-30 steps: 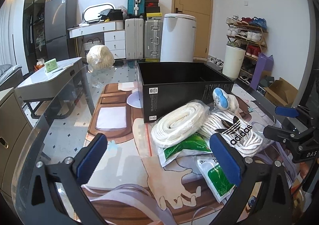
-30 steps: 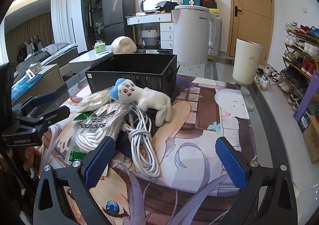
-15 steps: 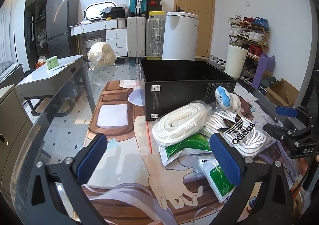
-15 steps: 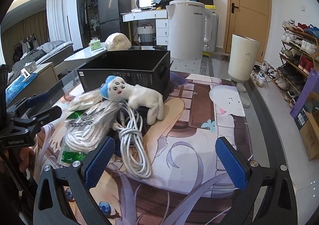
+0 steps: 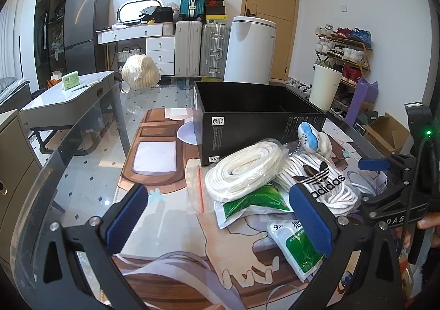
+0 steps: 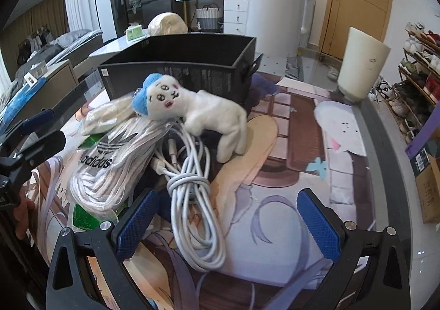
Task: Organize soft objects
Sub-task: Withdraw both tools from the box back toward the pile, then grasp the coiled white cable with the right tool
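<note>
A white plush toy with a blue cap [image 6: 198, 115] lies on a pile in front of an open black box [image 6: 181, 73]. In the left wrist view the box [image 5: 255, 123] stands behind the pile and only the toy's blue cap [image 5: 309, 136] shows. The pile holds a bagged white rope coil [image 5: 244, 167], an Adidas bag of rope [image 6: 110, 161] [image 5: 321, 180], a bundled white cable [image 6: 192, 194] and green-white packets [image 5: 299, 246]. My right gripper [image 6: 228, 222] is open, low over the cable. My left gripper [image 5: 220, 216] is open, just short of the rope coil.
The pile sits on a printed mat [image 6: 275, 200] on a glass table [image 5: 82, 172]. A white bin [image 6: 360, 71] stands on the floor off the table's right edge. My right gripper shows at the right of the left wrist view [image 5: 390, 180].
My right gripper has moved forward and down toward the plush toy and cable, which now look larger. My left gripper has barely moved.
</note>
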Demonstrator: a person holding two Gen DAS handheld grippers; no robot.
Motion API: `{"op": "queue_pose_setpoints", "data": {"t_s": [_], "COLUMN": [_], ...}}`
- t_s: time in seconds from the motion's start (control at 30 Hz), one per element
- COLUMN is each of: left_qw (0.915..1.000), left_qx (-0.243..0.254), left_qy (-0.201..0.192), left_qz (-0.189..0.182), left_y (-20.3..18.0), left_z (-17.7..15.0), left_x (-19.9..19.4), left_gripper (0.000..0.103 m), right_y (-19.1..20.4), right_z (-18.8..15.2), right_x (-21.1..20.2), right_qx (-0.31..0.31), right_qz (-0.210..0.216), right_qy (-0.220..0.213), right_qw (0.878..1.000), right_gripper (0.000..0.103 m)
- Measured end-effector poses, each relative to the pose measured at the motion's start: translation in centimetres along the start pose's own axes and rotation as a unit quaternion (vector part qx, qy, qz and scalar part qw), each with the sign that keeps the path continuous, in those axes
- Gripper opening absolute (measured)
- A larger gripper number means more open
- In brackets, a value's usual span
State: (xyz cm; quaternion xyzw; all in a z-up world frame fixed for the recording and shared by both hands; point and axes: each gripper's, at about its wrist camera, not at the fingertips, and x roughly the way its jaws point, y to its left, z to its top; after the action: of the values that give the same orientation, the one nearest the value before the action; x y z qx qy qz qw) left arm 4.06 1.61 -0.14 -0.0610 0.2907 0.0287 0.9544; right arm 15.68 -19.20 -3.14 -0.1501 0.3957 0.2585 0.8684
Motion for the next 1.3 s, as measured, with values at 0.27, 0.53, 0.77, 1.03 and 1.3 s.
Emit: {"op": "queue_pose_setpoints", "data": {"t_s": [0.27, 0.53, 0.77, 1.03, 1.3], "left_qw": [0.9999, 0.9998, 0.9998, 0.9996, 0.9994], "left_qx": [0.013, 0.017, 0.016, 0.021, 0.019], "left_qy": [0.005, 0.008, 0.008, 0.008, 0.014], "left_qz": [0.008, 0.009, 0.009, 0.016, 0.025], "left_y": [-0.6, -0.7, -0.6, -0.8, -0.9], "left_z": [-0.1, -0.1, -0.1, -0.2, -0.2], "left_x": [0.2, 0.3, 0.3, 0.5, 0.7], "left_gripper": [0.103, 0.103, 0.103, 0.103, 0.103], "right_y": [1.4, 1.5, 1.7, 2.3, 2.5], "right_z": [0.4, 0.5, 0.6, 0.4, -0.3], "right_x": [1.4, 2.0, 1.8, 0.9, 0.2], "right_qx": [-0.023, -0.016, -0.021, -0.033, -0.043], "right_qz": [0.009, 0.027, 0.033, 0.041, 0.042], "right_qy": [0.016, 0.035, 0.033, 0.003, -0.003], "right_qw": [1.000, 0.999, 0.999, 0.999, 0.998], "right_gripper": [0.102, 0.102, 0.098, 0.050, 0.031]}}
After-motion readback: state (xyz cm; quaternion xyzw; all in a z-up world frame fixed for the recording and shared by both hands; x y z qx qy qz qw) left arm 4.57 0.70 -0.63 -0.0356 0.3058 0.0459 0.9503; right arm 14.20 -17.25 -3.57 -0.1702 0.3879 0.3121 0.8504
